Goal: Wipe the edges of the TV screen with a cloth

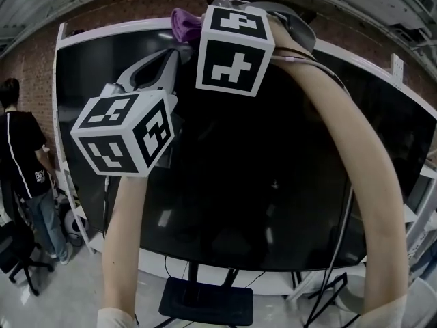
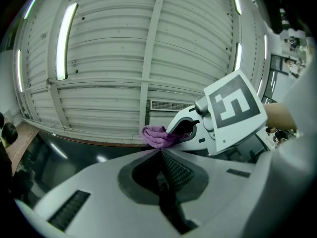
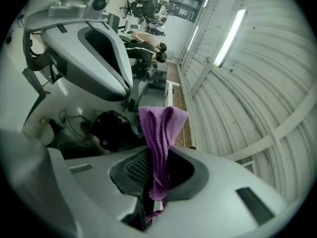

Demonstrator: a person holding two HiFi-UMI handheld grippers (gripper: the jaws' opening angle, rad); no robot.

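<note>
My left gripper point(image 2: 161, 151) and right gripper point(image 3: 151, 170) are pale grey moulded plastic shells with dark ribbed jaw pads point(image 2: 176, 170), each carrying a white cube point(image 1: 126, 132) printed with bold black square markers.

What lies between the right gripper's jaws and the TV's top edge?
The purple cloth, clamped in the right gripper, as the right gripper view shows; the head view puts it by the top edge of the TV.

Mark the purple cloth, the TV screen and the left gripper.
purple cloth point(image 3: 159, 133): right gripper view, middle of the upright fold.
TV screen point(image 1: 273, 169): head view, bare dark glass.
left gripper point(image 2: 160, 151): left gripper view, where its closed tips meet.
</note>
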